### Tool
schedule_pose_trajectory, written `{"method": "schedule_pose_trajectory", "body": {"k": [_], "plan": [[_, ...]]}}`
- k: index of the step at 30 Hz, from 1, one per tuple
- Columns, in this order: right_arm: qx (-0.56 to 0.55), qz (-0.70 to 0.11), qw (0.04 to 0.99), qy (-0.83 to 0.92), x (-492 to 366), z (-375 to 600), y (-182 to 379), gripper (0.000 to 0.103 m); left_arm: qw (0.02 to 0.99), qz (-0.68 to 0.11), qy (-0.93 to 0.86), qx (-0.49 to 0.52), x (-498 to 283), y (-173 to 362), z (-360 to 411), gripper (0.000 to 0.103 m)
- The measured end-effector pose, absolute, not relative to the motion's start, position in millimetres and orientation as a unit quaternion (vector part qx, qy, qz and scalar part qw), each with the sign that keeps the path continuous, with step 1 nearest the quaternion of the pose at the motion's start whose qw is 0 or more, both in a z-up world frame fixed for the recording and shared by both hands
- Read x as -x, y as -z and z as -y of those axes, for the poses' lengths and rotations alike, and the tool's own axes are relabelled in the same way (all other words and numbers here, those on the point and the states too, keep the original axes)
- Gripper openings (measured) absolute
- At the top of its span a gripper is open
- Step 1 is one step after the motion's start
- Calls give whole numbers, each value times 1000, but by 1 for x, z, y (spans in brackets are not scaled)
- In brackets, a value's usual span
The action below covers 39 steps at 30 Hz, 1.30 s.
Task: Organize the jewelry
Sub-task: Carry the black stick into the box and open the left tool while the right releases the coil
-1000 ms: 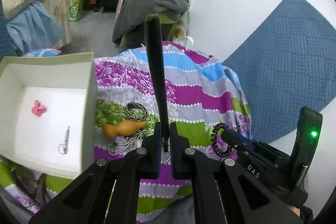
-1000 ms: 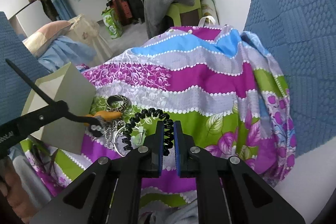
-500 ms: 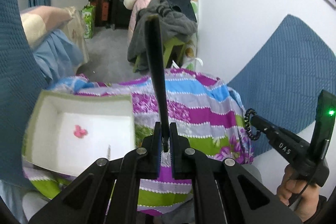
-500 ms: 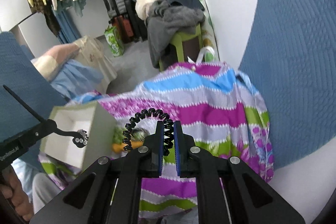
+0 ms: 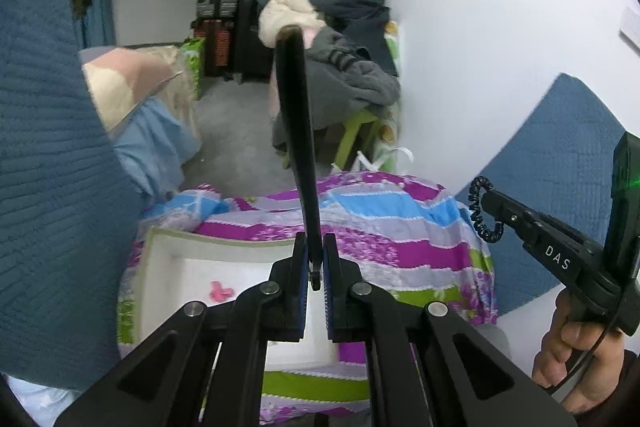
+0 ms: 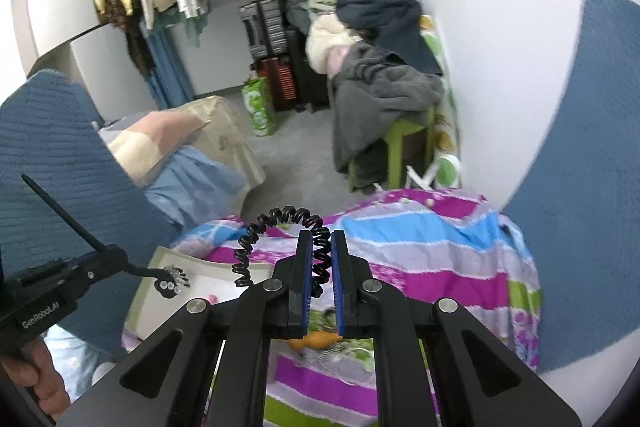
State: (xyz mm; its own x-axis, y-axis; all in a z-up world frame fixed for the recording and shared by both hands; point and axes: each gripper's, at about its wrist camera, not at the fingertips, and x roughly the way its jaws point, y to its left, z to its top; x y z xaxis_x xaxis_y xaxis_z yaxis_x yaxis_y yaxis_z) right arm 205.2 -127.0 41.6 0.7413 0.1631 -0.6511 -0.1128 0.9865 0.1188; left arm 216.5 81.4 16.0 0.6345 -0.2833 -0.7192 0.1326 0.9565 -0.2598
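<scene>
Here, in the left wrist view, your left gripper (image 5: 315,277) clenched a long black strip (image 5: 296,131) jutting forward above the white box (image 5: 160,267). In the right wrist view, your right gripper (image 6: 319,273) pinched a black coiled hair tie (image 6: 280,227), looping up-left.

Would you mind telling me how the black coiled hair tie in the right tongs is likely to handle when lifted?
The coiled hair tie probably handles springy rather than floppy: its free loop arches above the right tongs instead of drooping. It looks light, being a thin coil. Its smooth loops might slip or stretch if snagged.
</scene>
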Motion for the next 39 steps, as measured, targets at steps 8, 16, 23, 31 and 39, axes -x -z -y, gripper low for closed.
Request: {"method": "schedule_pose_trajectory", "body": {"k": [8, 16, 23, 31, 39], "plan": [[-15, -389, 915, -109, -220, 69, -3, 7, 885, -445, 86, 102, -220, 23, -137, 5], [17, -443, 886, -136, -226, 19, 54, 7, 864, -487, 65, 105, -226, 78, -174, 5], [40, -469, 871, -138, -219, -4, 93, 7, 846, -521, 63, 95, -227, 118, -178, 5], [42, -498, 855, -135, -219, -2, 116, 9, 832, -542, 71, 98, -228, 138, -178, 5], [39, -483, 862, -148, -220, 1, 99, 15, 843, -524, 74, 101, -224, 116, -184, 8]]}}
